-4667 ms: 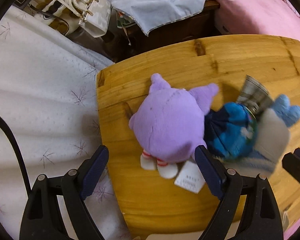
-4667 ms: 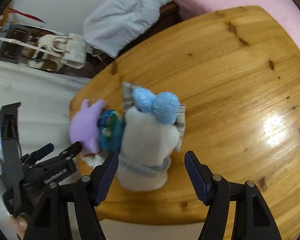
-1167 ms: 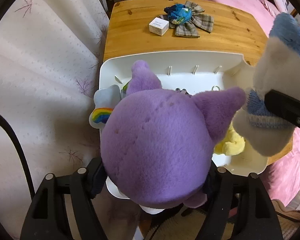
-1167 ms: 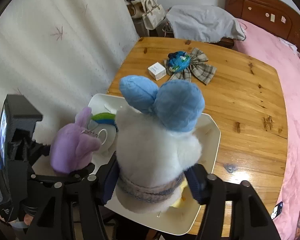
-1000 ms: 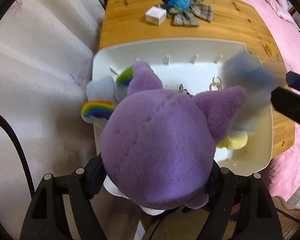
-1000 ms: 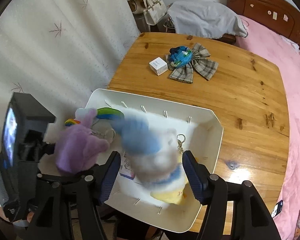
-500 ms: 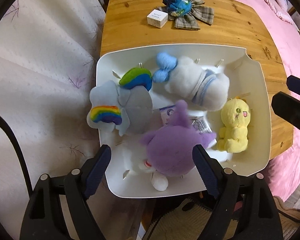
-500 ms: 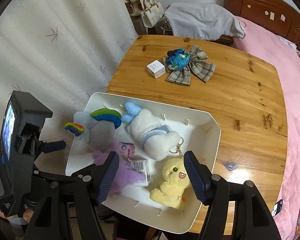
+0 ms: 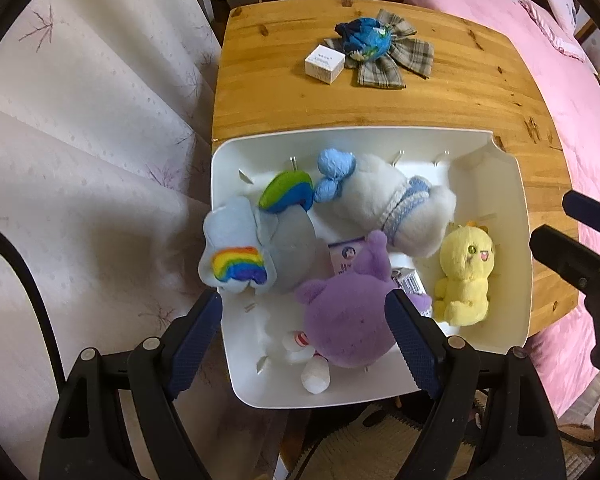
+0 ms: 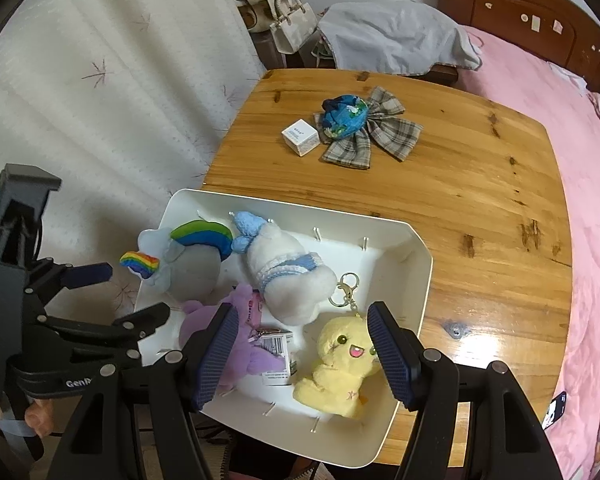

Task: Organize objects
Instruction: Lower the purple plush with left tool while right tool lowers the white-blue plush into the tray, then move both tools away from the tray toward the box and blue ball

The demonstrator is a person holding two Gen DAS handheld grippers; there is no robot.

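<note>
A white tray [image 9: 512,200] [image 10: 414,276] sits at the near edge of the wooden table [image 9: 460,92] [image 10: 480,200]. In it lie a purple plush [image 9: 344,320] [image 10: 240,344], a white plush with a blue bow [image 9: 384,200] [image 10: 284,272], a grey rainbow unicorn plush [image 9: 260,240] [image 10: 184,264] and a yellow plush [image 9: 464,272] [image 10: 340,364]. My left gripper [image 9: 306,338] is open and empty above the purple plush. My right gripper [image 10: 300,356] is open and empty above the tray.
On the far part of the table lie a small white box [image 9: 324,64] [image 10: 300,137], a blue globe plush [image 9: 366,42] [image 10: 345,115] and a plaid bow [image 9: 396,60] [image 10: 372,136]. A white curtain [image 10: 100,100] hangs left. A pink bed [image 10: 588,200] lies right.
Both grippers have opened and let go of their plushes. The purple plush and the white plush with the blue bow now lie in the tray. The grippers have drawn back a little.
</note>
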